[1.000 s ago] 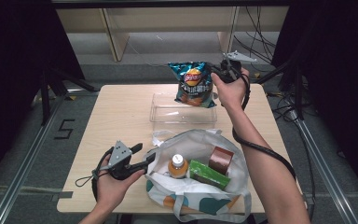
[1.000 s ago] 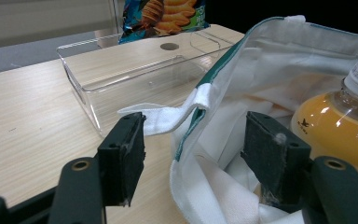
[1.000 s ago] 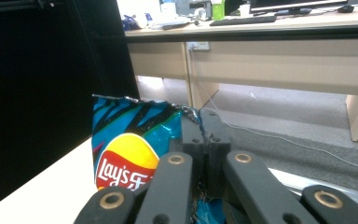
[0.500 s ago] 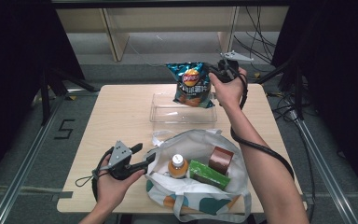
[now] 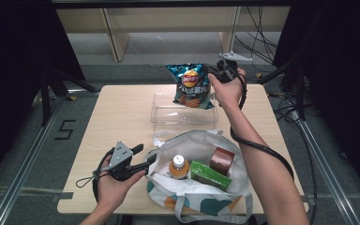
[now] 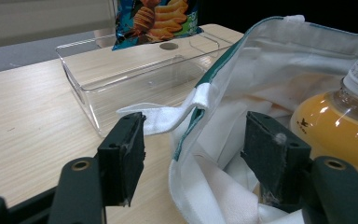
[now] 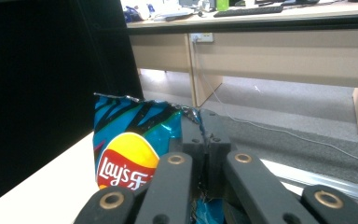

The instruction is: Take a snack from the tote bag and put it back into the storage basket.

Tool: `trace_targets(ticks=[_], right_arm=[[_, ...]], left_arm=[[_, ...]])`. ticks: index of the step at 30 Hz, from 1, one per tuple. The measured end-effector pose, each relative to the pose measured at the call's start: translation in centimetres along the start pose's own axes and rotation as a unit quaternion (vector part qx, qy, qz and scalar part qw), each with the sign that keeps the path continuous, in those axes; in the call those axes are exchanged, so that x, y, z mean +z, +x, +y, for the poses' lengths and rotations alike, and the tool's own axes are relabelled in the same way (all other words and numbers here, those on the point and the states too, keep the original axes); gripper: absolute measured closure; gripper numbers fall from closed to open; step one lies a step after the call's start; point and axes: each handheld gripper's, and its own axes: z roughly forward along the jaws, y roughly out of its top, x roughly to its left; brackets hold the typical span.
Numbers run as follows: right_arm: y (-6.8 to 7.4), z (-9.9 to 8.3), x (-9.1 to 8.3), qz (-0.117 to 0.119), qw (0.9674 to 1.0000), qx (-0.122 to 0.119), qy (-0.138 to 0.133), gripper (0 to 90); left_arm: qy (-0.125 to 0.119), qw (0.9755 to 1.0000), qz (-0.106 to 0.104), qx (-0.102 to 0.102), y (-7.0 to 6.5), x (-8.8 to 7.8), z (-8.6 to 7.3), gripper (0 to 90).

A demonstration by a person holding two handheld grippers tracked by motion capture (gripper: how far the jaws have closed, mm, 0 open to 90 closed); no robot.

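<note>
The right gripper (image 5: 218, 74), jaws pinched on the top corner of a bag of crisps (image 5: 191, 86), held it upright over the far end of a clear plastic box (image 5: 183, 108) on the worktop (image 5: 117, 112); the step looked like unpacking, with lowering and release judged next. The left gripper (image 6: 193, 147), jaws spread around the cloth bag's rim (image 6: 205, 95), steadied it, and its view showed a juice bottle (image 6: 340, 119) inside.

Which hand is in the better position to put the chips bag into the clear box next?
The right. The right gripper is shut on the top edge of the chips bag, holding it above the clear box. The left gripper is open beside the tote bag, its fingers around the rim.
</note>
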Motion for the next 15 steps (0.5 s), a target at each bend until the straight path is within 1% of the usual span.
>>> trace_targets(ticks=[4,5,7,8,11,12,13,15], right_arm=[[0.06,-0.01,0.10,0.000,1.0000,0.002,0.004,90.0],[0.02,-0.07,0.18,-0.001,1.0000,-0.001,0.001,90.0],[0.10,-0.12,0.30,-0.003,1.0000,0.002,0.001,90.0],[0.07,-0.10,0.28,-0.001,1.0000,-0.002,0.003,90.0],[0.15,-0.11,0.29,-0.002,1.0000,0.003,0.005,90.0],[0.17,-0.08,0.30,0.003,1.0000,0.003,0.004,90.0],[0.08,-0.09,0.32,-0.002,1.0000,-0.002,0.005,90.0],[0.02,-0.14,0.35,-0.001,1.0000,0.000,0.007,90.0]], left_arm=[[0.000,1.0000,-0.001,0.002,0.05,0.02,0.00,38.0],[0.000,1.0000,-0.001,0.001,0.04,0.01,0.00,38.0],[0.000,1.0000,-0.001,0.001,0.04,0.01,0.00,38.0],[-0.001,1.0000,0.000,0.002,0.04,0.01,0.00,38.0],[0.000,1.0000,-0.001,0.000,-0.03,0.05,0.00,38.0],[0.001,1.0000,-0.001,0.000,-0.05,0.04,0.01,37.9],[0.001,1.0000,-0.001,0.000,-0.06,0.03,0.01,37.9],[0.001,1.0000,-0.001,0.000,-0.06,0.02,0.00,38.0]])
